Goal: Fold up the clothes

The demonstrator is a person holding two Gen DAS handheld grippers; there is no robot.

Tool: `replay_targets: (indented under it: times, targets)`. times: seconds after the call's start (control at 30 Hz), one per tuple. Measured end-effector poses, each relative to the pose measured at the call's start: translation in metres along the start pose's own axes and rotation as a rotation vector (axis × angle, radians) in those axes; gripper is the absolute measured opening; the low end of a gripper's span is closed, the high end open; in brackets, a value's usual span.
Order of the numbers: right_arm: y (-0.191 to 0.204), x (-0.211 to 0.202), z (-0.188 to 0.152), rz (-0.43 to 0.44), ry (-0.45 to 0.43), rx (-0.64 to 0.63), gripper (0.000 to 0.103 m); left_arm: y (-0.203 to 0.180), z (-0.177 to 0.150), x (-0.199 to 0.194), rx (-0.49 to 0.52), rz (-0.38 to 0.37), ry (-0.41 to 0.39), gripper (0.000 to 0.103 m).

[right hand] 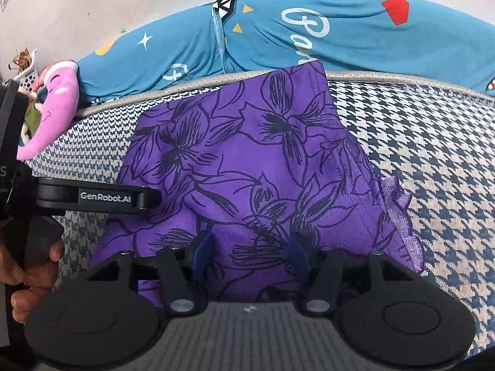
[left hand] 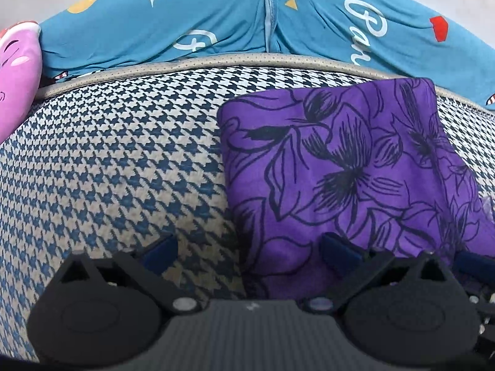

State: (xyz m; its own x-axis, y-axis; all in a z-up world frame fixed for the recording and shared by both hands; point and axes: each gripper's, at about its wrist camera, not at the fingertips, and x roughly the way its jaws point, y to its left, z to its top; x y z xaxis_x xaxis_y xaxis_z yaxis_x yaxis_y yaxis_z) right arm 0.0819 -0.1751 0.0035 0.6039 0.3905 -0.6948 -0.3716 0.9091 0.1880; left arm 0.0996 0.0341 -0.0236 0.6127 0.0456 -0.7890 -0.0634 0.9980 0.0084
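Right wrist view: the purple garment [right hand: 247, 160] lay folded compact on the houndstooth cushion [right hand: 417, 154]; both the right gripper [right hand: 250, 252] and the left gripper [left hand: 247, 247] stood wide, empty, presumably for release or regrasp.

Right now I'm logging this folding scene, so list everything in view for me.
purple floral garment: one, purple with dark flower outlines, folded on the houndstooth surface
houndstooth surface: one, blue and white, under the garment
blue printed fabric: one, teal with white lettering, behind the surface edge
pink plush toy: one, pink, far left
hand: one, gripping the left handle
left claw: black, blue tips, open
right claw: black, blue tips, open over the garment
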Motion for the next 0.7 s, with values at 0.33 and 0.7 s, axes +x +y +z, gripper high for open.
replay_targets:
  times: [0.33,0.7]
  targets:
    - [-0.001,-0.006,0.005,0.005,0.005,0.014,0.058,0.004,0.002,-0.006,-0.036,-0.014,0.009,0.103]
    - [-0.015,-0.022,0.009,-0.028,-0.055,0.033,0.058,-0.001,-0.008,-0.038,-0.017,-0.041,0.004,0.103]
